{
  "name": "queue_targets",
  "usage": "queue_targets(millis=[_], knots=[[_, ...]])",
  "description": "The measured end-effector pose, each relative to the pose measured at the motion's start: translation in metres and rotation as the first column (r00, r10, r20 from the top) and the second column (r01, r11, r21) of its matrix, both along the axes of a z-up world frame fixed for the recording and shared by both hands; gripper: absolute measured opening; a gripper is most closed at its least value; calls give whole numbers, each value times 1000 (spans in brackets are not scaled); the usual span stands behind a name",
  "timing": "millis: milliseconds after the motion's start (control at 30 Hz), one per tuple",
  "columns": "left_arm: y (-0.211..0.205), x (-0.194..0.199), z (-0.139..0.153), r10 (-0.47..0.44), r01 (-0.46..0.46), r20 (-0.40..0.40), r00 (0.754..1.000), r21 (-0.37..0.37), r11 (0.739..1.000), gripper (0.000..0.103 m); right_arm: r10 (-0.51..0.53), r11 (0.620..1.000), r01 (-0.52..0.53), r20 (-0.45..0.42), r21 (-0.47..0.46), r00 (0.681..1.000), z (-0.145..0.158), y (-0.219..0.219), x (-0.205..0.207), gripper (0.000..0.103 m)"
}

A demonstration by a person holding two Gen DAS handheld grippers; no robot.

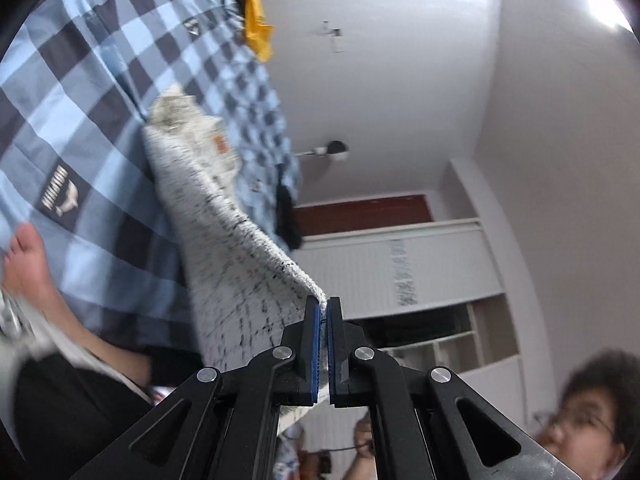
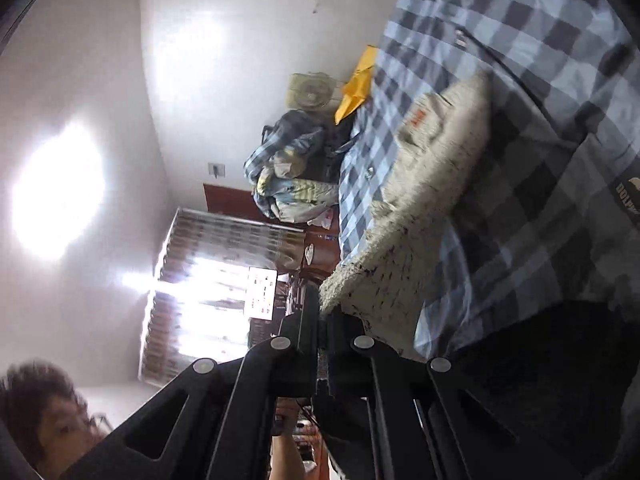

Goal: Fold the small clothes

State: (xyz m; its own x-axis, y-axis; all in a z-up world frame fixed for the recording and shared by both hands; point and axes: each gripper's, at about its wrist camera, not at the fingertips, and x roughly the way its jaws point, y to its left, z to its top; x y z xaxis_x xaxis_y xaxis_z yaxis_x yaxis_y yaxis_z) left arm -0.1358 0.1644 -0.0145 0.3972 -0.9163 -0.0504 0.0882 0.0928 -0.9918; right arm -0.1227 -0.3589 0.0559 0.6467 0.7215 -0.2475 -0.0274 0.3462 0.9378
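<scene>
Left tool [image 1: 323,310] pinches one corner of grey knit garment [image 1: 224,216], right tool [image 2: 323,312] pinches another; cloth lifted taut off checked bed sheet [image 1: 92,92], likely to bring edges together for a fold.

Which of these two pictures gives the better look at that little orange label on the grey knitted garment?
The left wrist view: the orange label on the grey knitted garment sits sharp and well lit there. In the right wrist view the same label is motion-blurred and dimmer, just an orange smudge on the fabric.
</scene>
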Motion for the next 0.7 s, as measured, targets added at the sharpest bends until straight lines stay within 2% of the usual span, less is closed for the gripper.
queue_targets(millis=[100, 200, 300, 400, 433, 467, 500, 567, 600, 633, 667, 700], knots=[[6, -6, 13, 19, -18, 20, 1000, -41, 999, 1, 3, 999, -2, 39, -34, 999, 24, 8, -14, 0], [12, 22, 14, 67, -67, 11, 998, -27, 997, 1, -67, 994, 70, 43, -82, 997, 38, -5, -4, 0], [12, 89, 1, 112, -112, -43, 993, 3, 994, 1, -132, 989, 131, -13, -65, 991, 24, -26, 36, 0], [6, 174, -14, 160, -157, -101, 982, 39, 987, 1, -166, 986, 162, -96, -43, 982, 4, -48, 98, 0], [4, 201, -18, 179, -175, -112, 977, 51, 983, 1, -188, 982, 183, -124, -51, 974, -4, -61, 132, 0], [1, 235, -22, 197, -189, -111, 974, 77, 979, 1, -204, 979, 199, -144, -49, 968, -7, -67, 144, 0], [1, 265, -28, 254, -241, -134, 958, 105, 965, 1, -216, 976, 212, -170, -42, 962, -14, -77, 169, 0], [-4, 323, -46, 338, -313, -160, 928, 160, 936, 2, -299, 954, 295, -232, -56, 926, -29, -105, 220, 0], [-7, 343, -56, 358, -319, -184, 915, 213, 924, 2, -327, 944, 325, -265, -53, 907, -41, -117, 244, 4], [-11, 362, -66, 368, -299, -209, 906, 300, 906, 2, -325, 944, 325, -300, -51, 897, -59, -129, 273, 4], [-17, 377, -75, 380, -262, -242, 893, 407, 875, 2, -337, 939, 338, -352, -59, 873, -78, -139, 293, 6], [-22, 387, -81, 382, -222, -259, 887, 486, 845, 2, -381, 921, 381, -415, -88, 826, -94, -145, 300, 13]])
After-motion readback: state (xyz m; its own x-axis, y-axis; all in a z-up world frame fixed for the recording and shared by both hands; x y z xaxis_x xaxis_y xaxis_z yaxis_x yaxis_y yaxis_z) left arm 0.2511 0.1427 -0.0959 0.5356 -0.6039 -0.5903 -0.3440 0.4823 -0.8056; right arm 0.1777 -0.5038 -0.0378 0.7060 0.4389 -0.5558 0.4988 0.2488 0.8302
